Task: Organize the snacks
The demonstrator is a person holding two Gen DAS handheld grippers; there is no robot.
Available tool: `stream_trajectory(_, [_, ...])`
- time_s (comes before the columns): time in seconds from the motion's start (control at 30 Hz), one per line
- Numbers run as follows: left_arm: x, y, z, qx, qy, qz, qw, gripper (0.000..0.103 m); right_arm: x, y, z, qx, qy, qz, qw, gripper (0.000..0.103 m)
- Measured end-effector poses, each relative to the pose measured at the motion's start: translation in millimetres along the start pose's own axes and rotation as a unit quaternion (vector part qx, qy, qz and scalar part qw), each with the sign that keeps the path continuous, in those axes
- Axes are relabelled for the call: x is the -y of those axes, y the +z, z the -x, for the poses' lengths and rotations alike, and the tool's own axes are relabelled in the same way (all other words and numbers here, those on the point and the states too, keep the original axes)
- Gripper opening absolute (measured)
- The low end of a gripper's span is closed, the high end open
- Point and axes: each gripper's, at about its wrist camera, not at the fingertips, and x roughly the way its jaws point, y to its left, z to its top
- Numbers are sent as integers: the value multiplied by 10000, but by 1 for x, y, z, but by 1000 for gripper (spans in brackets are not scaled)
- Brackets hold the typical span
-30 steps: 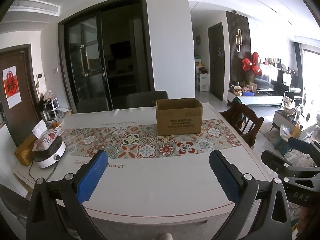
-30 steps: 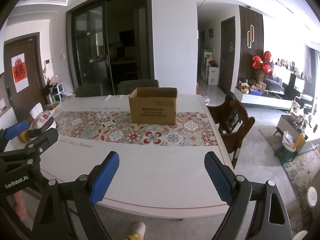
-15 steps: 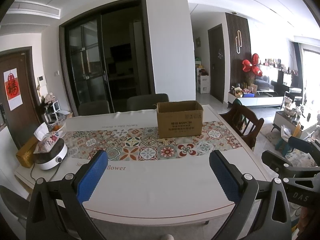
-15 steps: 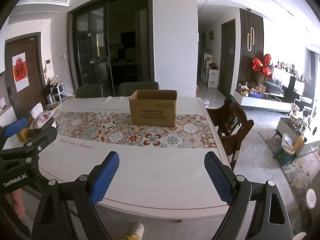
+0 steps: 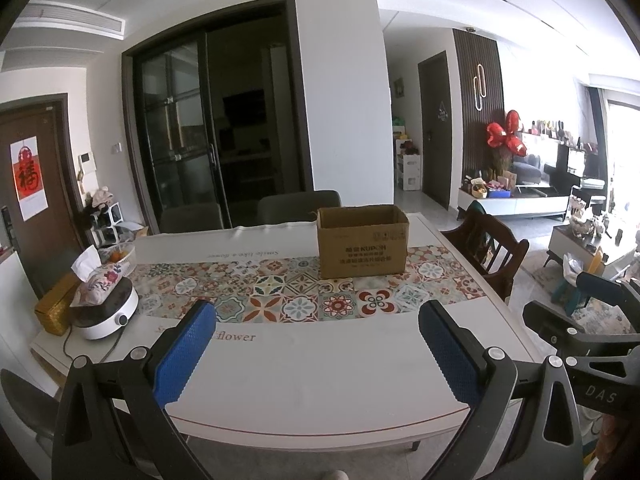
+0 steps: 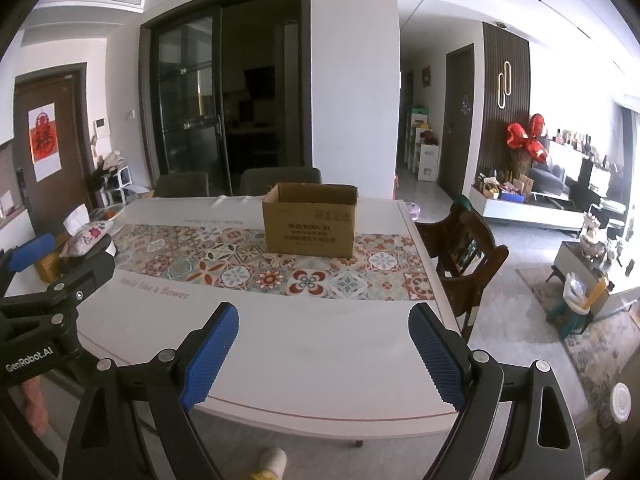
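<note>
Start of task. Left tongs (image 5: 318, 354) and right tongs (image 6: 324, 354) stood apart, empty, over near worktop (image 6: 320, 360) edge. Cardboard box (image 6: 310, 224) sat open mid-worktop; no snacks visible. Next: probably locate snacks.

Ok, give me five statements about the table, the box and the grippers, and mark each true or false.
1. The cardboard box stands open-topped on the patterned runner. True.
2. The left hand-held gripper is shut on a snack. False: its jaws are open and empty.
3. The right hand-held gripper is open. True.
4. The tissue pack lies inside the box. False: it rests on a white appliance at the table's left end.
5. Snacks cover the white tabletop near the grippers. False: none show there.
</note>
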Motion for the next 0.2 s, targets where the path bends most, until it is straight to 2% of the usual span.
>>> stream_trajectory(0.2, [-1,0,1,3,-1,12,10000,103,0,2,2,20,23,23,10000,88])
